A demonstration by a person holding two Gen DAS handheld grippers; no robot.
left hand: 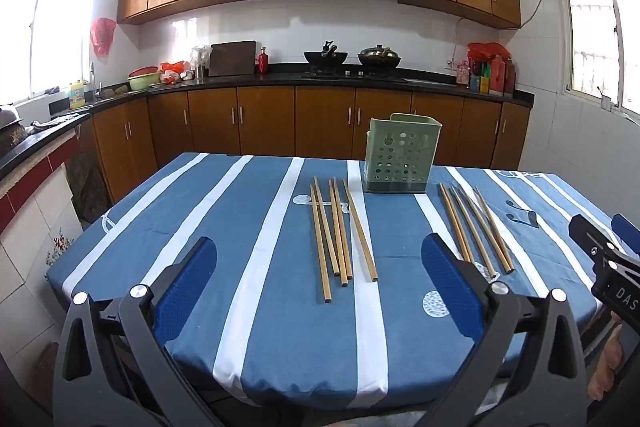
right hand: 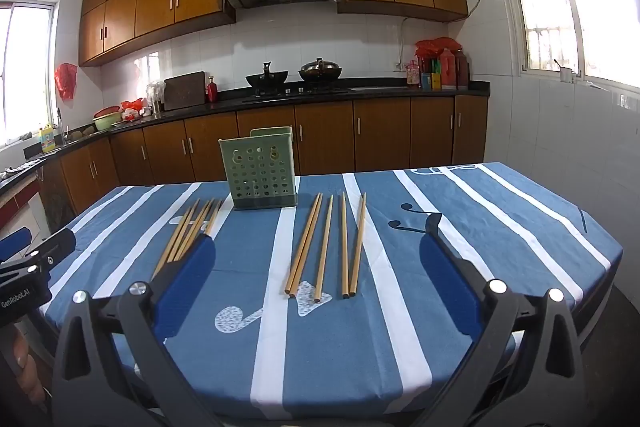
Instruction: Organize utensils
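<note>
A green perforated utensil holder [left hand: 400, 155] [right hand: 262, 169] stands upright at the far side of the table. Several wooden chopsticks lie flat in two groups. The left group [left hand: 340, 231] [right hand: 192, 229] lies left of the holder. The right group [left hand: 476, 227] [right hand: 328, 243] lies right of it. My left gripper [left hand: 320, 255] is open and empty, above the near table edge, short of the left group. My right gripper [right hand: 318, 251] is open and empty, short of the right group; it also shows in the left wrist view [left hand: 600, 255].
The table has a blue cloth with white stripes [left hand: 248, 267] [right hand: 480, 227]. Wooden cabinets and a black counter [left hand: 280, 81] with woks, bottles and bowls run along the far wall. The left gripper shows at the left edge of the right wrist view [right hand: 36, 251].
</note>
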